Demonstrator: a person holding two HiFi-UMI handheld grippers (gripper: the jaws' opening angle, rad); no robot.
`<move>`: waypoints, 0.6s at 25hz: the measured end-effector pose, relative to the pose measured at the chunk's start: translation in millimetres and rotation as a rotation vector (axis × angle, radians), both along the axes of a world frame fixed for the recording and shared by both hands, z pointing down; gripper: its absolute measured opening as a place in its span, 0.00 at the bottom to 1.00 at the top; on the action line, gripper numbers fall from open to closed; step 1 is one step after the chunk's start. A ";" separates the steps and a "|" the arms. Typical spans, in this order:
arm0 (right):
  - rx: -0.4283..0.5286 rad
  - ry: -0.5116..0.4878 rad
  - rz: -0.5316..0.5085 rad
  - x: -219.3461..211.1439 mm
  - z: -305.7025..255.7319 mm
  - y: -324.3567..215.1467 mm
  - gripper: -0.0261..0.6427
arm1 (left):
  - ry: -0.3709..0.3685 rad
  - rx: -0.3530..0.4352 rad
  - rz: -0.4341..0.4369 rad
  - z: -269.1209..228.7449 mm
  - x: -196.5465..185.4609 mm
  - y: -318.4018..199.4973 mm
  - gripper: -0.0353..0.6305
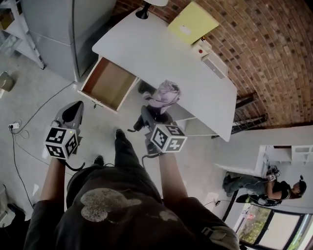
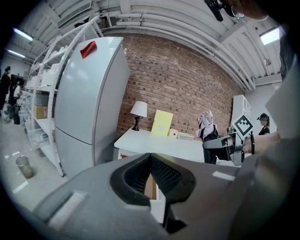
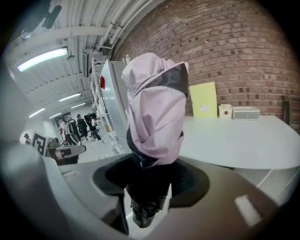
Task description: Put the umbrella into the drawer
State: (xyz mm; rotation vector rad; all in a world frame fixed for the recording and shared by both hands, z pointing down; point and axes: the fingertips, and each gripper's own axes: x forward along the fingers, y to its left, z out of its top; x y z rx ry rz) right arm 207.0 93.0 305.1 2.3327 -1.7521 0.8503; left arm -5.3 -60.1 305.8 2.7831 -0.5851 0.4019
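Observation:
A folded umbrella (image 1: 165, 93) with pink and black fabric stands upright in my right gripper (image 1: 152, 116), which is shut on its dark lower end. In the right gripper view the umbrella (image 3: 157, 108) fills the middle, between the pads of the right gripper (image 3: 151, 180). It hangs in front of the white desk (image 1: 161, 53), to the right of the open, empty wooden drawer (image 1: 108, 84). My left gripper (image 1: 74, 108) sits lower left of the drawer, over the floor. Its tips (image 2: 150, 159) meet with nothing between them. The umbrella (image 2: 205, 123) also shows in the left gripper view.
A grey fridge (image 1: 54, 29) stands left of the desk, close to the drawer. On the desk are a lamp (image 1: 143, 10), a yellow folder (image 1: 192, 22) and a white box (image 1: 214, 63), against a brick wall. Cables (image 1: 19, 127) run over the floor. A person (image 1: 264, 188) crouches at the lower right.

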 end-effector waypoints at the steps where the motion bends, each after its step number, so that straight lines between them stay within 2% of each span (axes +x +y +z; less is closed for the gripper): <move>1: -0.003 -0.009 -0.027 1.8 4.8 -10.7 0.38 | -0.010 0.000 -0.024 2.2 -2.0 -4.2 0.07; 8: -0.034 -0.057 -0.271 3.4 46.2 -90.5 0.38 | -0.089 -0.021 -0.214 26.4 -14.8 -23.3 0.07; 15: -0.072 -0.079 -0.508 -7.6 68.4 -166.0 0.38 | -0.133 -0.024 -0.409 25.3 -22.3 -46.5 0.07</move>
